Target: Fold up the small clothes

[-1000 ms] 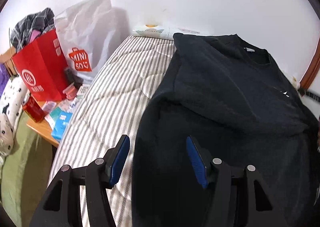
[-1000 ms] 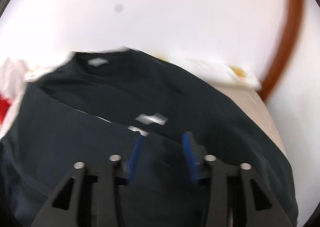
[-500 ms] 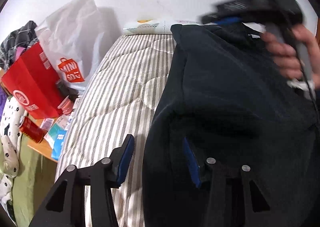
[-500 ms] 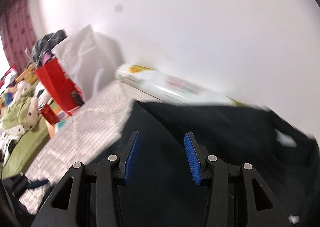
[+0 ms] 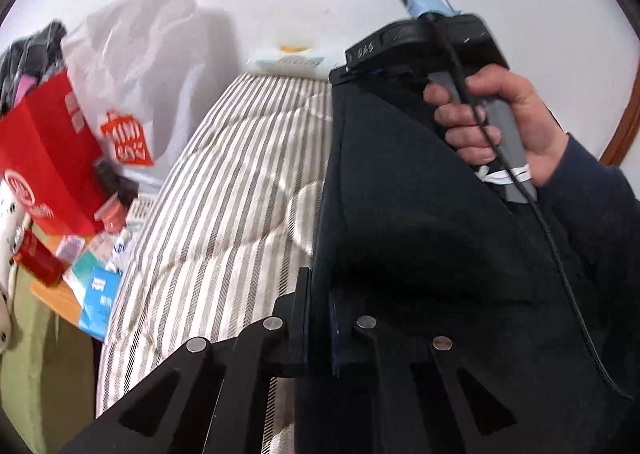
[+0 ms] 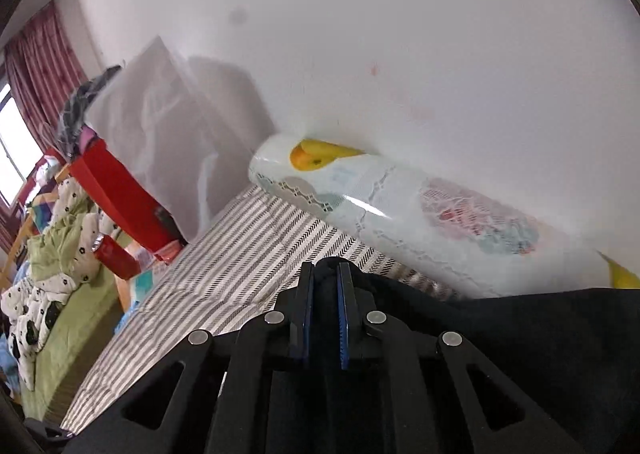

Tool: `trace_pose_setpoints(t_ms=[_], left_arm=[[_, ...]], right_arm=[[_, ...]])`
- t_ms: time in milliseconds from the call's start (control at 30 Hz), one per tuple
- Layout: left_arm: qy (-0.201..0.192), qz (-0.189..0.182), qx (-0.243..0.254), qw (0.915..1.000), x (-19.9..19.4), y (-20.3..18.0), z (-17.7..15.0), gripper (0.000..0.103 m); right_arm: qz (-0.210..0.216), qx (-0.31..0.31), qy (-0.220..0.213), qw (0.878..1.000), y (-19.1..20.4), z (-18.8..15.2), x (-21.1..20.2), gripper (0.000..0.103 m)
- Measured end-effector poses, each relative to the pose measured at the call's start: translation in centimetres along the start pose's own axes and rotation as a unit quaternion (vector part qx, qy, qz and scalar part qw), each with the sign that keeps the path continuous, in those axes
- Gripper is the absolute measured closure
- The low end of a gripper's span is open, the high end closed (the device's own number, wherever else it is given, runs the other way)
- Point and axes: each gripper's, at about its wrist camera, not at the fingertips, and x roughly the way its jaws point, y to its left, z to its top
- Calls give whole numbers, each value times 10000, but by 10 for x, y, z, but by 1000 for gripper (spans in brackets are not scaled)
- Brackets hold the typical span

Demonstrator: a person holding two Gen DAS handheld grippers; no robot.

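A black sweatshirt [image 5: 420, 222] lies on a striped mattress [image 5: 240, 190]. My left gripper [image 5: 318, 314] is shut on the sweatshirt's near left edge. My right gripper [image 6: 325, 294] is shut on the sweatshirt's far left corner [image 6: 520, 326], near the wall. In the left wrist view the right gripper [image 5: 340, 72] shows at that far corner, held by a hand [image 5: 496, 122]. The left edge of the sweatshirt stands lifted between the two grippers.
A patterned plastic-wrapped roll [image 6: 400, 210] lies along the white wall at the mattress's far end. To the left stand a white shopping bag [image 5: 136, 70], a red bag [image 5: 44, 158], a red can [image 5: 36, 258] and small packets on a wooden stand.
Both grippers were open and have shut on the sweatshirt's left edge. The right gripper swung across to the far left corner. The edge has lifted off the mattress.
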Motion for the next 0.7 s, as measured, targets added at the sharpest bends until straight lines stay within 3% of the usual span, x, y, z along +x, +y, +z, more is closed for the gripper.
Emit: trace_pose_setpoints(t_ms=[67, 167, 200, 233, 267, 400, 467, 500, 700], left_arm=[[11, -26, -69, 10000, 1, 1, 0, 95], [38, 51, -33, 10000, 0, -2, 0, 92], [60, 84, -30, 9999, -1, -3, 0, 92], [87, 106, -43, 9999, -2, -3, 0, 90], [121, 115, -74, 9998, -4, -3, 0, 87], [34, -44, -202, 9998, -20, -2, -4, 76], [-105, -122, -241, 9996, -29, -5, -4, 45], [-182, -118, -228, 9995, -33, -8, -3, 41], [-368, -57, -29, 9993, -25, -23, 19, 41]], right_arm=[[-224, -87, 166, 9996, 6, -3, 18, 93], [-327, -141, 27, 9994, 11, -5, 10, 88], [-316, -63, -9, 9995, 10, -5, 4, 81], [-299, 31, -46, 9995, 8, -6, -6, 71], [-329, 83, -102, 9994, 5, -8, -17, 66], [-634, 123, -348, 9973, -12, -32, -79, 62], [-954, 199, -371, 9945, -28, -54, -115, 60], [-1109, 203, -380, 9929, -36, -65, -132, 56], [-2636, 503, -134, 9632, -110, -167, -222, 40]])
